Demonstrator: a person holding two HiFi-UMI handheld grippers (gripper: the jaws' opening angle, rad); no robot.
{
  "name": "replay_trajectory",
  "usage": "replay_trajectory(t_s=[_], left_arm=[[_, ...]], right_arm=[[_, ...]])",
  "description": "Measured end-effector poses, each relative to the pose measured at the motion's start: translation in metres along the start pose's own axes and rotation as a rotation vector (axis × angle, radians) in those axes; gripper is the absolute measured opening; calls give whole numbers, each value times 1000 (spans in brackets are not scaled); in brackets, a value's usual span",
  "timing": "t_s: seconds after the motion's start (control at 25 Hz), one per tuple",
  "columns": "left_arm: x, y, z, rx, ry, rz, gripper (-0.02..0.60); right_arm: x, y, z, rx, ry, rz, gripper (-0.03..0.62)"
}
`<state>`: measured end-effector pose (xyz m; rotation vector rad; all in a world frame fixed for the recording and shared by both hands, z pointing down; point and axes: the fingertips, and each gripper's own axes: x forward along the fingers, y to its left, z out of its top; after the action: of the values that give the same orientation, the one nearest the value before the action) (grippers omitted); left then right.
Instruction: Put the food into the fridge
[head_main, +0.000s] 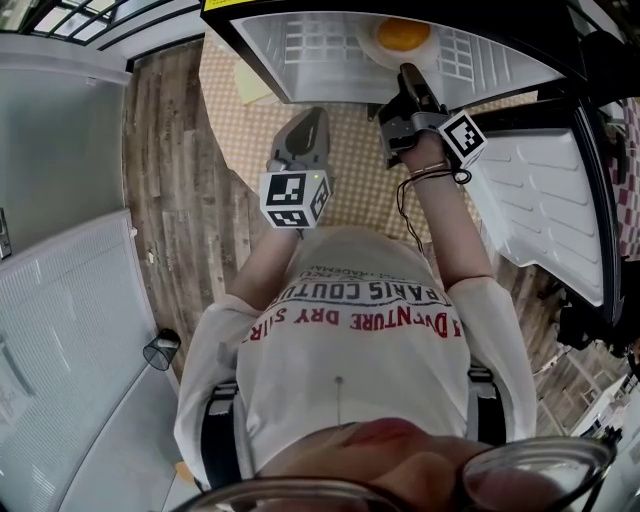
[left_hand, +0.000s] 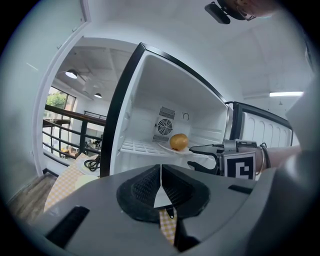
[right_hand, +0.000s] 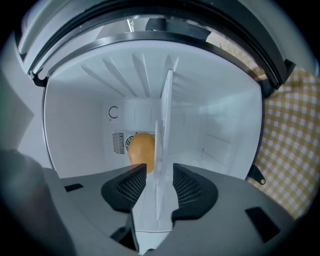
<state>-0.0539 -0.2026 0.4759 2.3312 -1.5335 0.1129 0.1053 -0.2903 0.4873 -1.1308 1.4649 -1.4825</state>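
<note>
A yellow-orange fruit (head_main: 400, 35) (left_hand: 178, 141) (right_hand: 140, 147) lies on a white plate (head_main: 368, 48) (left_hand: 164, 147) (right_hand: 164, 145) on the wire shelf (left_hand: 137, 146) inside the open fridge. My right gripper (head_main: 408, 72) (left_hand: 190, 156) (right_hand: 159, 187) reaches level into the fridge. Its jaws stand apart on either side of the plate's near rim, and the pads do not press on it. My left gripper (head_main: 305, 120) (left_hand: 161, 182) hangs back outside the fridge, to the left, shut with nothing in it.
The fridge door (head_main: 540, 215) (left_hand: 260, 130) stands open at the right. A checked cloth (head_main: 350, 140) (right_hand: 295, 145) lies below the fridge front, on a wooden floor (head_main: 170, 180). A fan vent (left_hand: 163, 127) sits in the fridge's back wall. A dark railing (left_hand: 65, 135) shows at the left.
</note>
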Motion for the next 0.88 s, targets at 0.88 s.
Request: replay_trajectory(t_s=[0.88], left_arm=[[-17,-36,33,27,-90,-69,28]], right_arm=[[-104,24,-53,-834,138,102,28]])
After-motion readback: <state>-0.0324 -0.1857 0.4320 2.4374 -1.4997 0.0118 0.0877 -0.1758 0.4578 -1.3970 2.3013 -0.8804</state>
